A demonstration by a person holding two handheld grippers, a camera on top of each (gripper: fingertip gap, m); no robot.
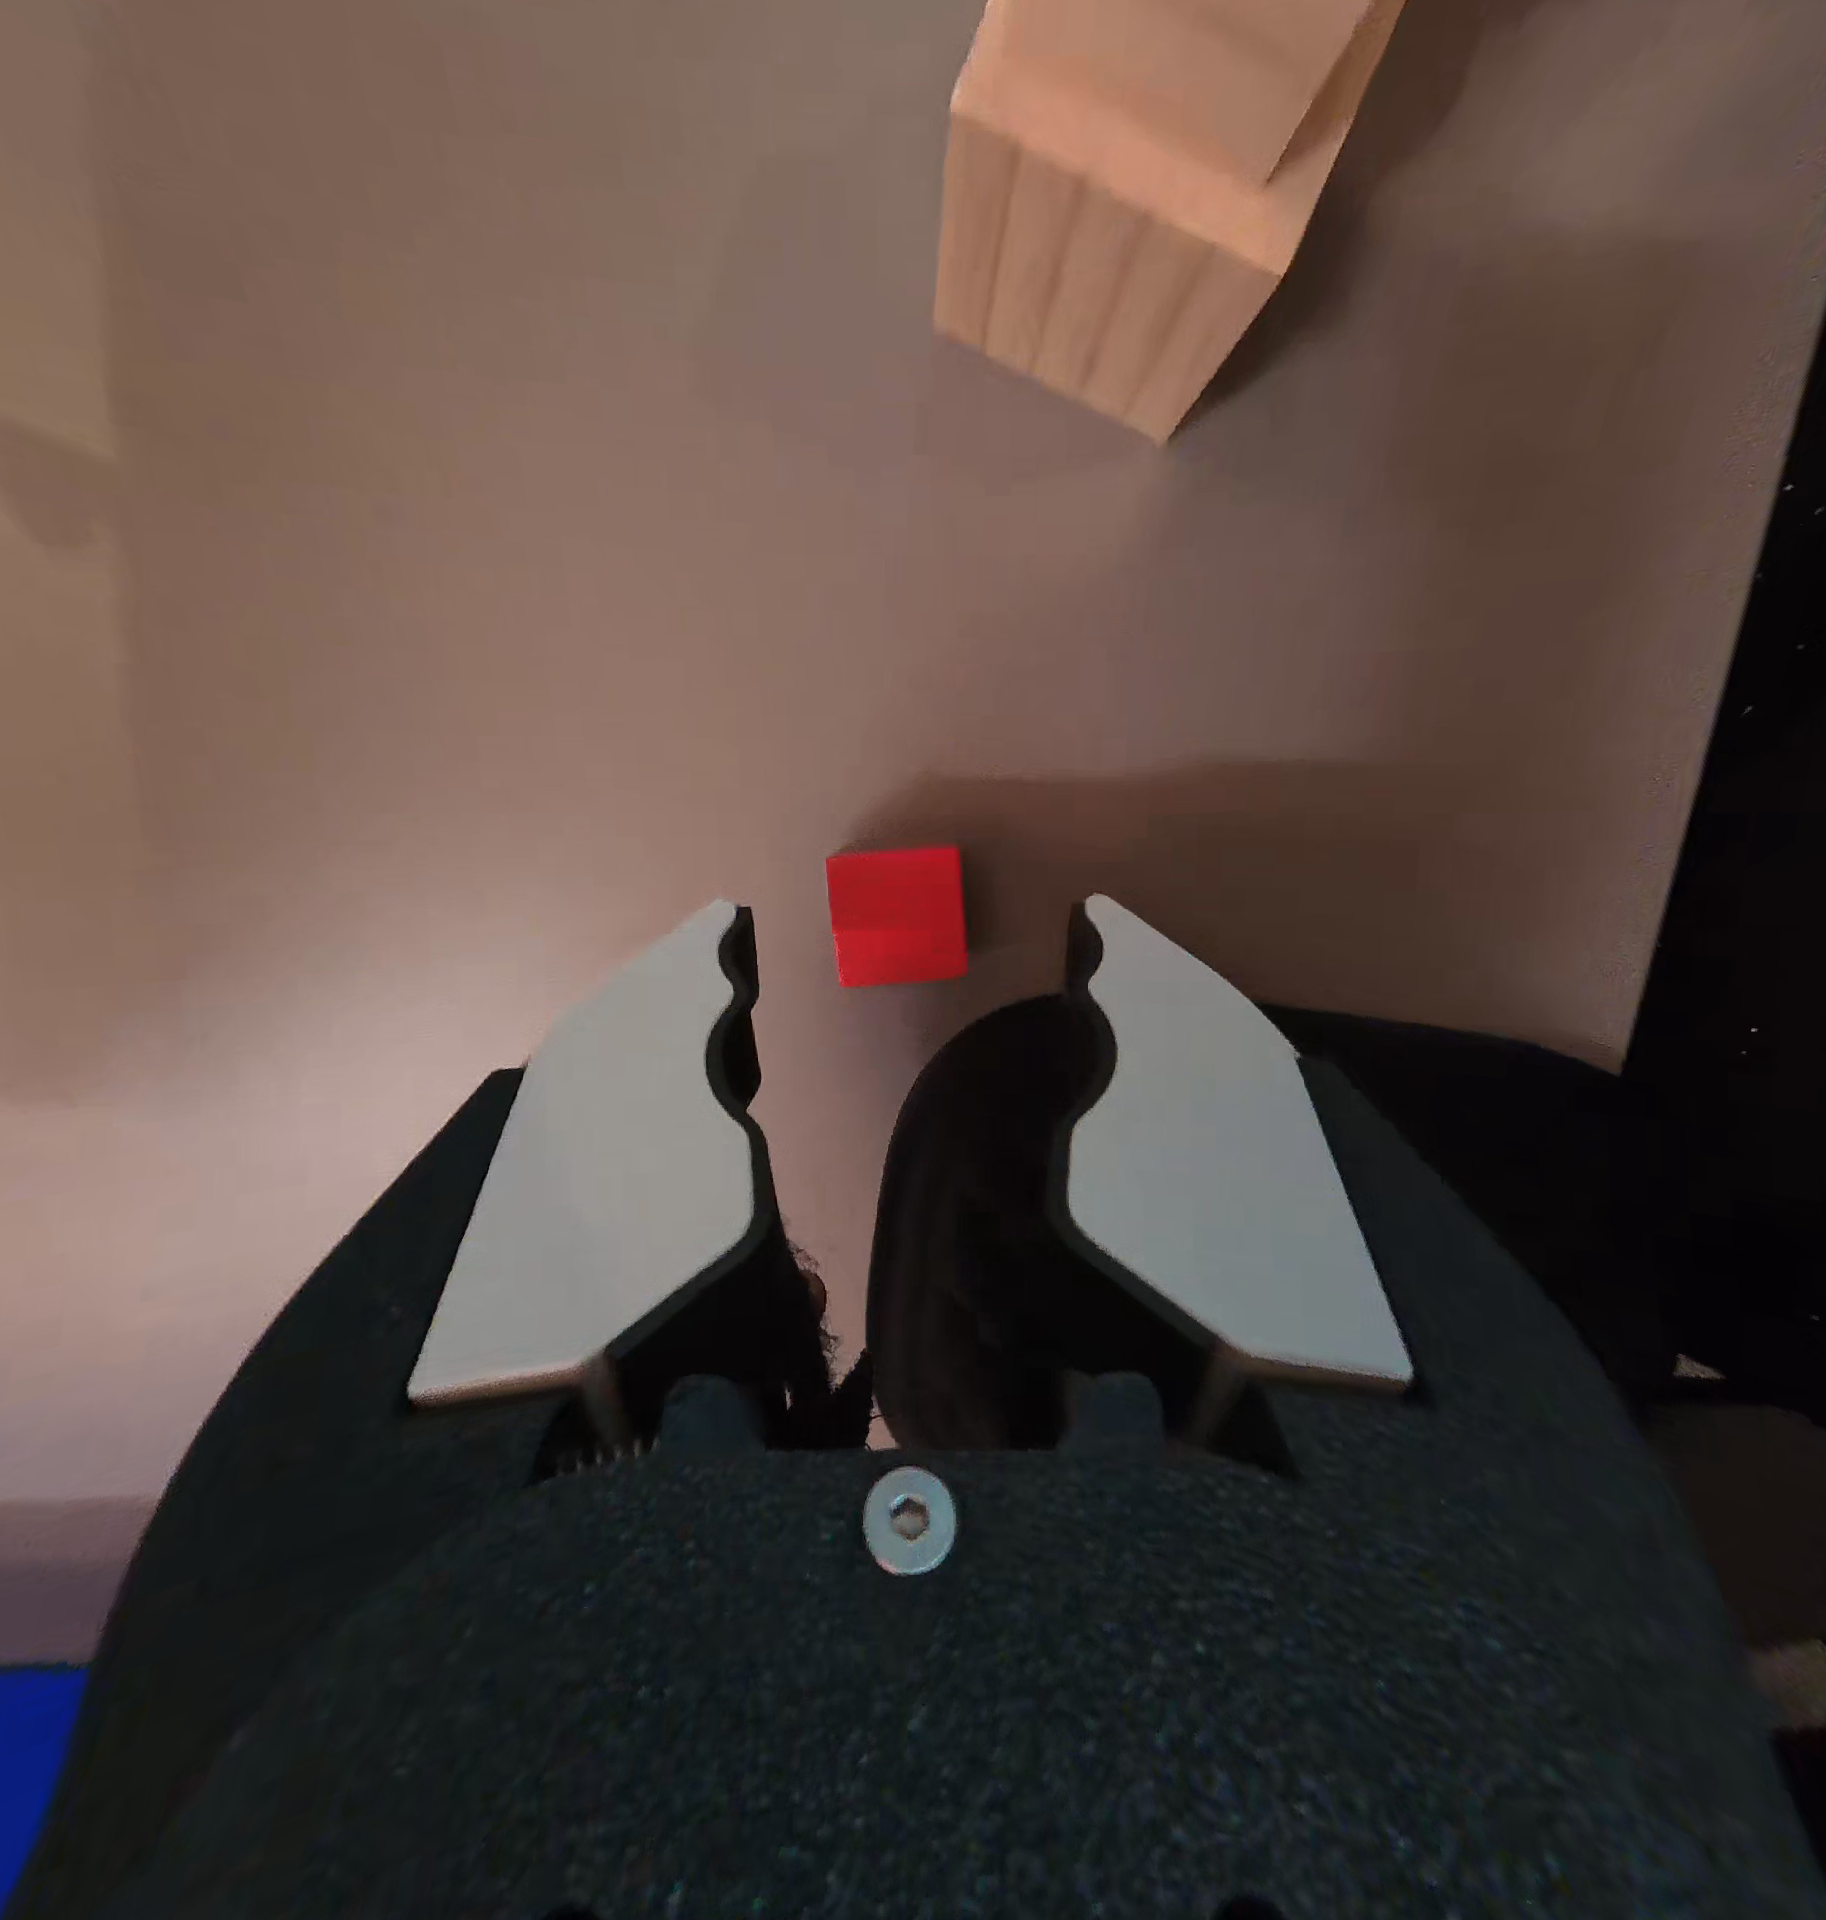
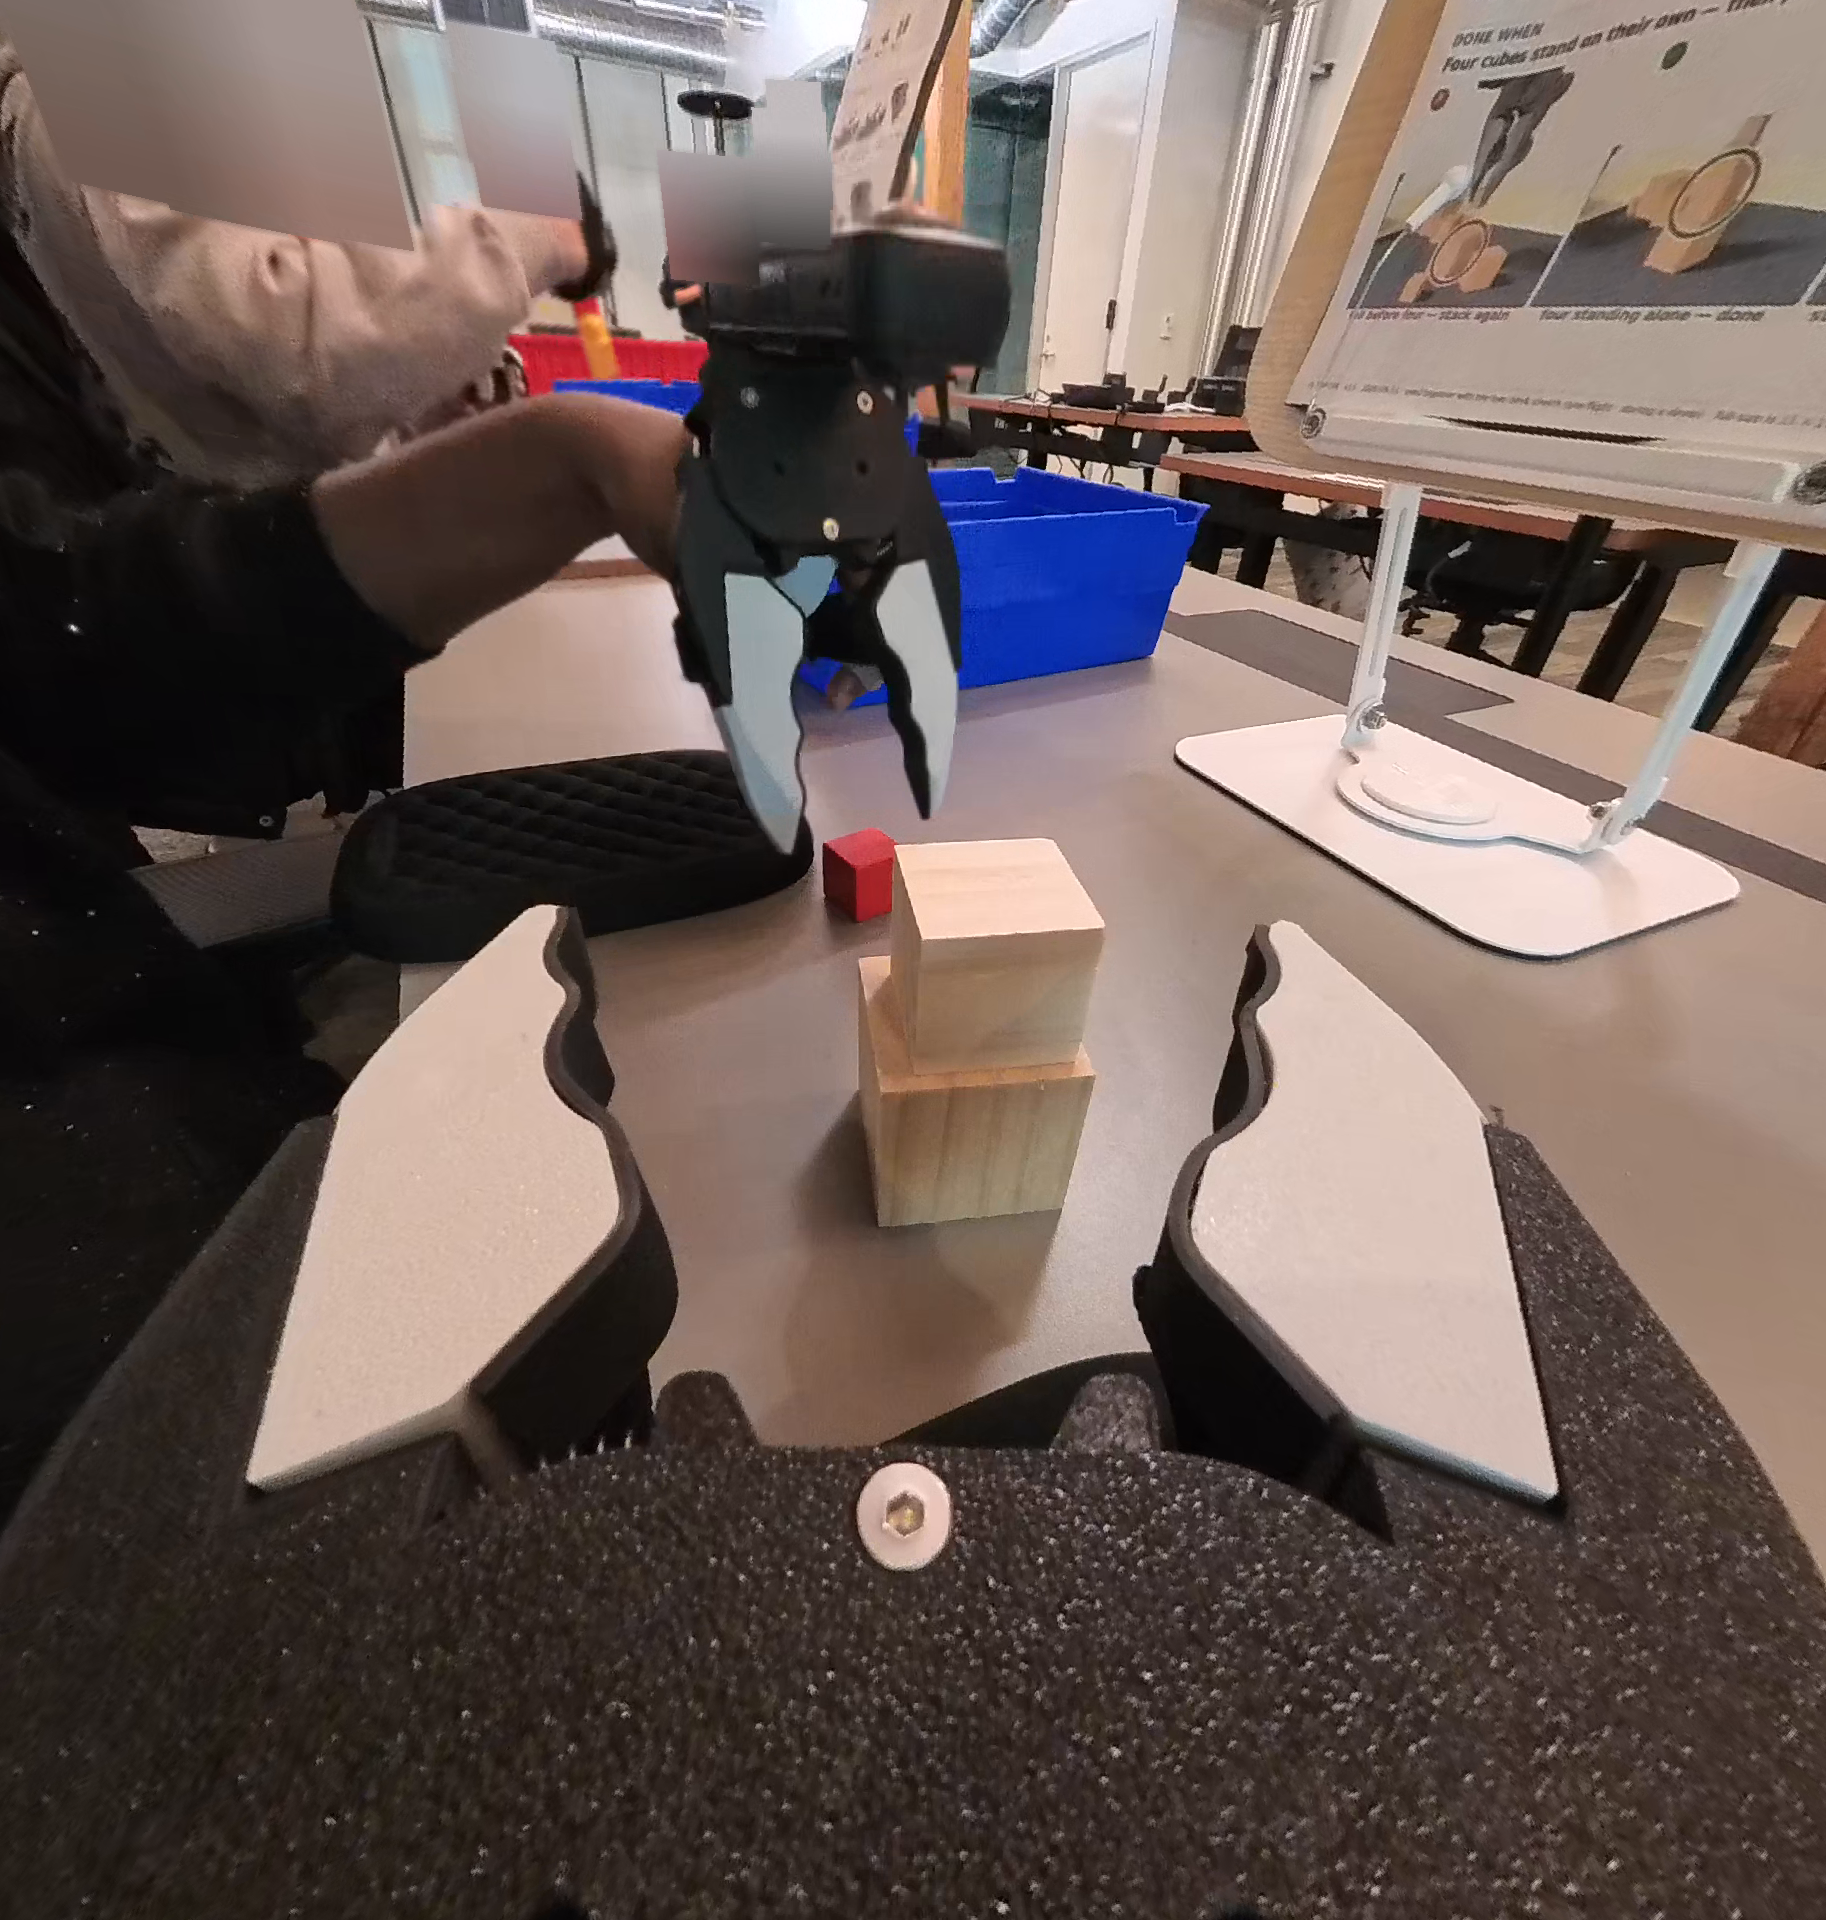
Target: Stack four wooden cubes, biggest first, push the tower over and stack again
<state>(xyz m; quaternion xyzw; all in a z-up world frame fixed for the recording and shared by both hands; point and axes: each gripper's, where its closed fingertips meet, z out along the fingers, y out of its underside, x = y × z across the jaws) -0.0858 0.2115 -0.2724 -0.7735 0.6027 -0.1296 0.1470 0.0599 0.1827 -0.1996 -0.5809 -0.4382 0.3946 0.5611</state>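
A small red cube (image 2: 859, 876) sits on the grey bench (image 2: 1252, 935), just beyond a stack of two wooden cubes (image 2: 976, 1029), the upper one twisted and offset on the lower. A black quilted pad (image 2: 566, 842) lies to the left of the red cube; a white stand base (image 2: 1460, 831) and blue bin (image 2: 1054, 582) are farther off, with bare bench between. The bench's near edge runs beside the pad. The left gripper (image 2: 852, 816) points steeply down above the red cube, partly open, holding nothing. The right gripper (image 2: 914, 951) is level, wide open and unloaded, facing the stack.
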